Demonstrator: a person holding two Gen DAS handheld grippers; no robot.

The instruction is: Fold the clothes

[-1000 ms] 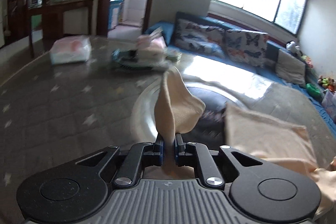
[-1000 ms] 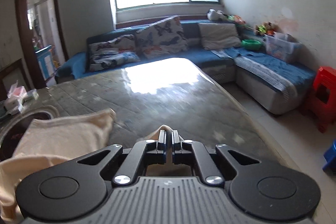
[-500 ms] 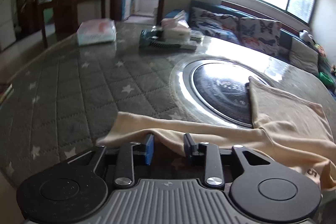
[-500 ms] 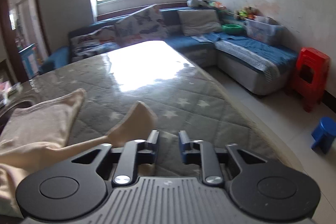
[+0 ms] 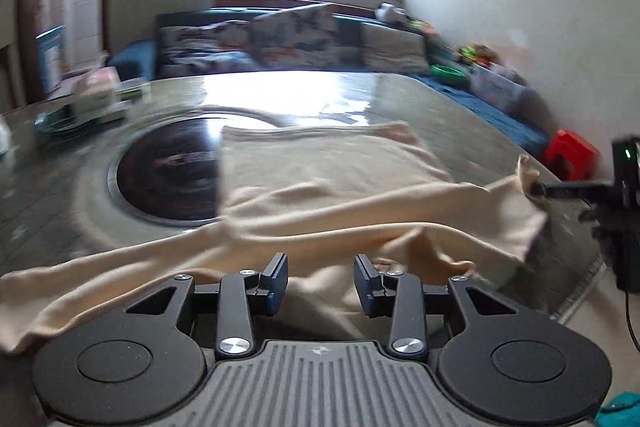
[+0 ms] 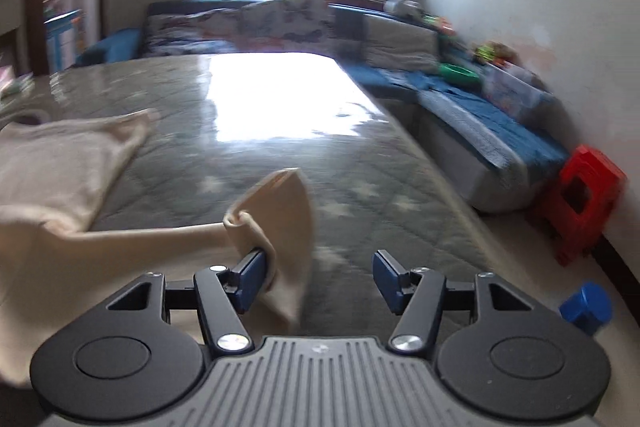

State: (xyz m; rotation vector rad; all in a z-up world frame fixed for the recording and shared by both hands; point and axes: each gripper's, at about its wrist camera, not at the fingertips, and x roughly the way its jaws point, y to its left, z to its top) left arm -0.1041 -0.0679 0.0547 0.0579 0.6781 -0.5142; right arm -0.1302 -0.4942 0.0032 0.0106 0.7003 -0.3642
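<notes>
A cream garment (image 5: 328,183) lies spread on the grey surface (image 6: 280,163) with star pattern, partly over a dark round plate (image 5: 168,171) set in the surface. One long sleeve runs toward the near left edge; the other sleeve reaches right.

The left tool (image 5: 321,281) stands released, its jaws apart above the near edge of the garment, and the cloth is not pinched between them.

The right tool (image 6: 316,281) is released too; its jaws have just been opening. The sleeve end (image 6: 280,219) hangs over the left jaw only, and the other jaw is free of cloth.

Behind the surface there is a blue sofa (image 6: 480,115) with cushions. A red stool (image 6: 584,203) stands on the floor at right.
</notes>
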